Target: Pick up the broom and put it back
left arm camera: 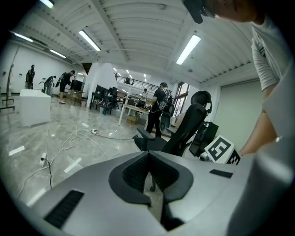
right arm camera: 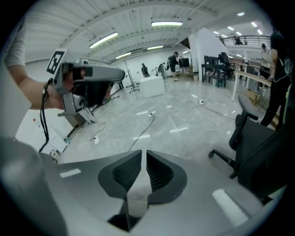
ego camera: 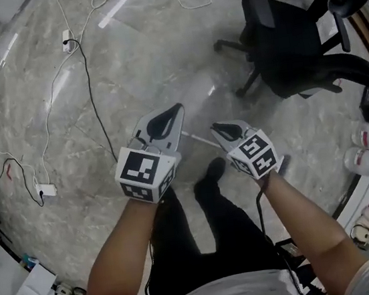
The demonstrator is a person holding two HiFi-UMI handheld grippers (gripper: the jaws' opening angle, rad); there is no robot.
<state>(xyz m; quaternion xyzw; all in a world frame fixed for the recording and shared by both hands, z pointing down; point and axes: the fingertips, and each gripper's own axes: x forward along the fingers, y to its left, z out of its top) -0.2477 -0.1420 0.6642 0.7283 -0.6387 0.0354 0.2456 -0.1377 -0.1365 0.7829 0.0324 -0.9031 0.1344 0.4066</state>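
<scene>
left gripper [ego camera: 178, 109]: tongs pressed together at the tips, nothing pinched. Held over the floor, in front of the person's legs.
right gripper [ego camera: 215, 128]: tongs slightly spread, with bare floor showing through the narrow slit. Nothing between them, tip pointing down at the floor.
task item: a thin pale rod [ego camera: 200, 140] lies on the floor, running between the two gripper tips. Can't tell if it's the broom handle. Neither gripper touches it.
floor [ego camera: 145, 54]: grey marble look, glossy.
office chair [ego camera: 293, 48]: black, standing on the floor up and right of the right gripper, well apart from it.
cables [ego camera: 94, 101]: black and white runs looping across the floor's left side.
power strip [ego camera: 46, 190]: white, at the floor's left edge, on the end of a cable.
bottles [ego camera: 367, 150]: white, clustered at the floor's right edge.
person: both forearms reach in from the bottom. Dark trousers and a dark shoe [ego camera: 209, 174] sit just below the grippers.
background: open hall with ceiling strip lights, desks and more people far off.
</scene>
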